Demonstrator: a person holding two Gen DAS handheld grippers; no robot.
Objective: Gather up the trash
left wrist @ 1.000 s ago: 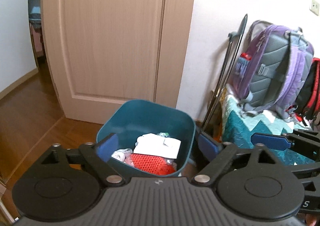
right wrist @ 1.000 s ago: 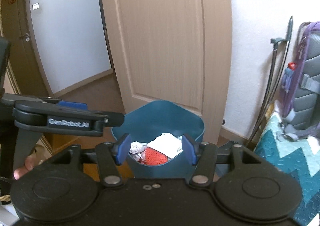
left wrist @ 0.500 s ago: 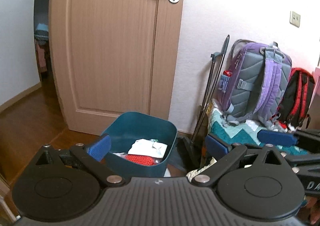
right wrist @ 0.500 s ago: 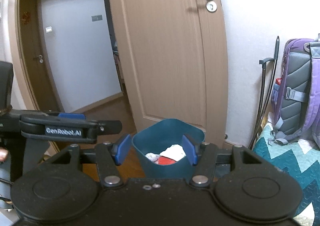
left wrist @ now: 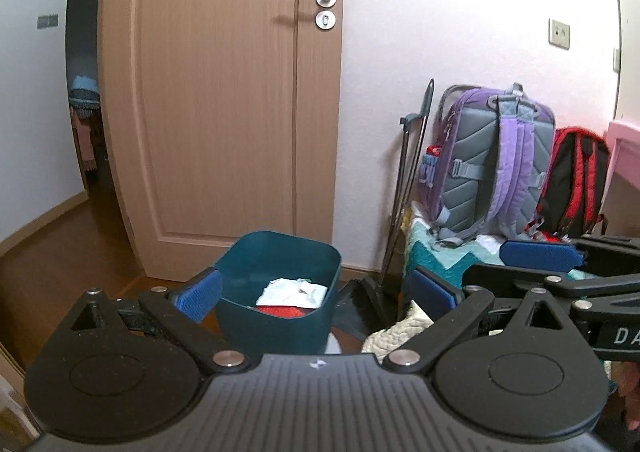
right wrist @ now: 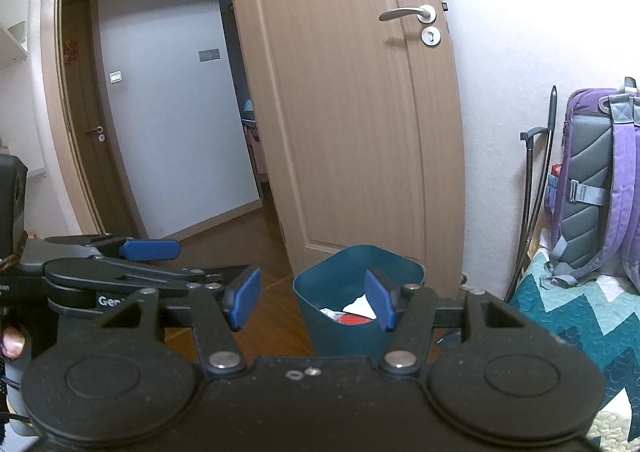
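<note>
Big things first: we see a wooden door (left wrist: 224, 99) standing open against a white wall, brown wood floor (right wrist: 256, 236) running out into the hallway. To the right, a purple backpack (left wrist: 492, 167) and a red-and-black backpack (left wrist: 572, 187) sit on a teal quilt (right wrist: 580, 316), with a long-handled dustpan (left wrist: 404, 211) leaning on the wall between them and the bin.

The task's thing: a dark teal trash bin (left wrist: 276, 304) on the floor at the foot of the door. Inside it we see white crumpled paper (left wrist: 292, 292) over something red (left wrist: 286, 312), so some trash is already in. It looks roughly half full, though the bottom is hidden.

Left gripper (left wrist: 316, 292): jaws wide apart, nothing between the pads; the bin only sits in the background behind them. Right gripper (right wrist: 312, 300): jaws apart too, nothing held, the bin framed beyond its right pad.

Progress, as we judge it: at least one drop-off done, both grippers empty and well back from the bin. No loose trash shows on the floor in either view, so we cannot tell whether more is left; if so, it lies out of frame.
</note>
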